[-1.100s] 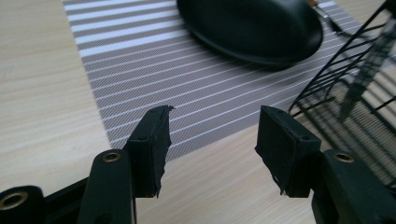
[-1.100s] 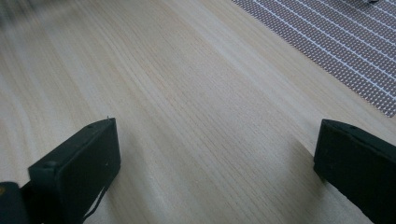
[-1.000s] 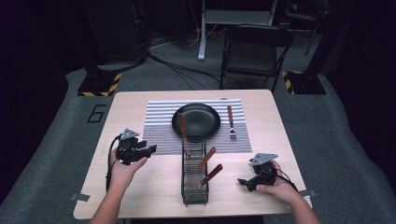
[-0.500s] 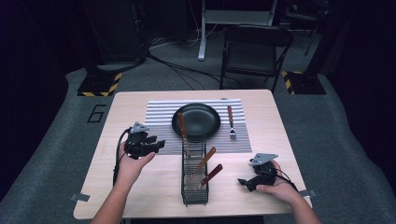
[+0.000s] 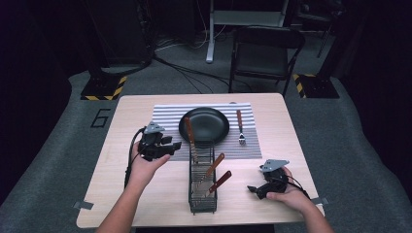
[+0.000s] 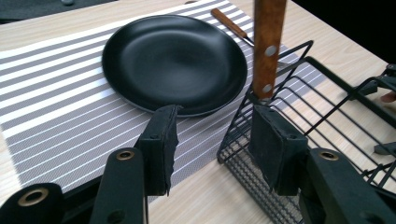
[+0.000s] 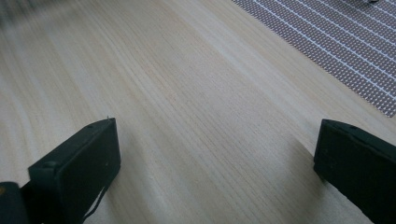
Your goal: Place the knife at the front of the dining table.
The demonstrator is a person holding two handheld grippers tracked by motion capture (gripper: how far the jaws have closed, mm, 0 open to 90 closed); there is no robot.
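The wooden-handled utensil [image 6: 267, 46] is stood nearly upright at the far end of the wire cutlery rack [image 5: 201, 177], just beside the black plate [image 6: 173, 60]. The left gripper [image 5: 163, 147] is parked right next to it, handle just past its right jaw, jaws half spread with nothing between them after opening a bit. The right gripper [image 5: 260, 188] is rested wide open on the table [image 7: 187, 93], farther off
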